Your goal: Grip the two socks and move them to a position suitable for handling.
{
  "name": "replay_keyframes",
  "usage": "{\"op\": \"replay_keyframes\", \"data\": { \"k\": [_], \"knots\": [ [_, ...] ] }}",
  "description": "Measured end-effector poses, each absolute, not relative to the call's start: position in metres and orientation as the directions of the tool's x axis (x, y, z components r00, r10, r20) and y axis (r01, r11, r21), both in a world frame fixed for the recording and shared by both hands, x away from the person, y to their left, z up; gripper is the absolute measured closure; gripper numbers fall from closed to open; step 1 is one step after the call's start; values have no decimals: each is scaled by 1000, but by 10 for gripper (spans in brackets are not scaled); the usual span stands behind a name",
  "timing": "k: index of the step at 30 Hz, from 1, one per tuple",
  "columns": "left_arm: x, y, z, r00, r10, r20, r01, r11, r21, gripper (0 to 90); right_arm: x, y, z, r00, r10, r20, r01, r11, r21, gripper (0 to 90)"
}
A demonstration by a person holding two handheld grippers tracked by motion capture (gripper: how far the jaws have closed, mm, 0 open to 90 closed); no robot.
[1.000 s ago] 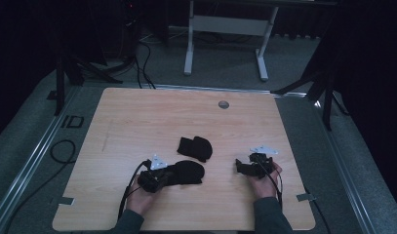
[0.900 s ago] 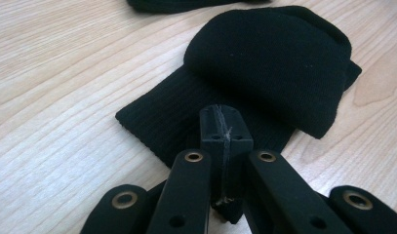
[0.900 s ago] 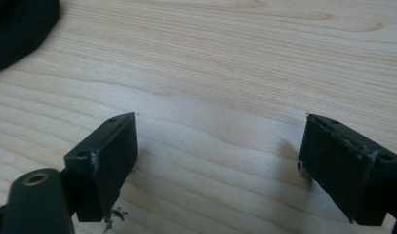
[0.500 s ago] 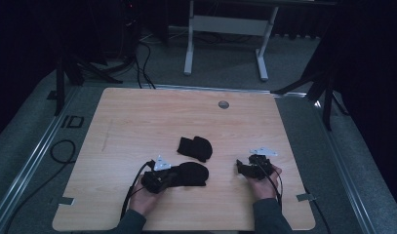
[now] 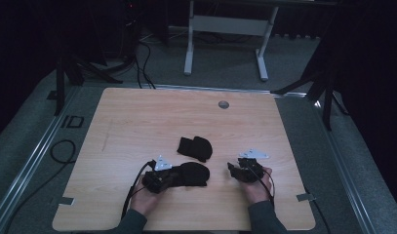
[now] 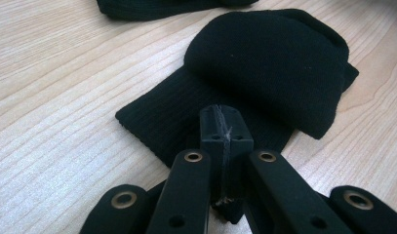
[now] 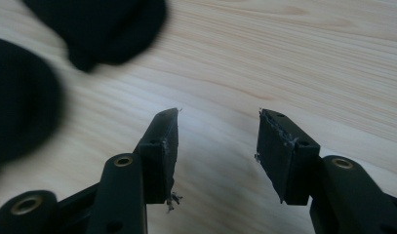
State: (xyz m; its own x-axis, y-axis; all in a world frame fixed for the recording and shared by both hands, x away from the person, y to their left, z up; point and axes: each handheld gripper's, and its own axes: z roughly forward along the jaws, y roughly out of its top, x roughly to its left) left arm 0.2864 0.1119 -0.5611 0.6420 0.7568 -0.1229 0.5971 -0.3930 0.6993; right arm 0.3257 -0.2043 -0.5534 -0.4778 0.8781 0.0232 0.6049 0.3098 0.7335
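The left gripper [image 5: 172, 176] is clenched on the ribbed cuff of the near black sock [image 6: 264, 73], which lies folded over on itself close to the surface's [image 5: 137, 122] near edge, a little left of its middle; the pads meet over the fabric edge, so the hold looks thin. The right gripper [image 5: 233, 168] hovers just beside that sock's rounded end, holding nothing, its jaws half apart over bare wood and having just been closing with only air between them. A second black sock [image 5: 195, 147] lies a little further from the near edge, close to the first but apart from it. The step in hand looks like taking the free end of the near sock with the right gripper so both ends are controlled. To do it well, the jaws probably need to spread again before coming in low and level, so one pad slides under the top layer alone. The left should stay firm and steady, or the cuff may slip out.
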Motion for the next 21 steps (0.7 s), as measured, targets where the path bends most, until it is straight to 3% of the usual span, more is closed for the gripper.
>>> {"op": "replay_keyframes", "data": {
  "k": [12,21],
  "knots": [
    [286,109,-562,645,755,-117,590,-394,705,900,313,-158,-547,-612,788,68,553,365,749,601],
    [286,108,-562,651,751,-110,581,-399,709,900,317,-136,-558,-633,772,53,565,414,713,692]
  ]
}}
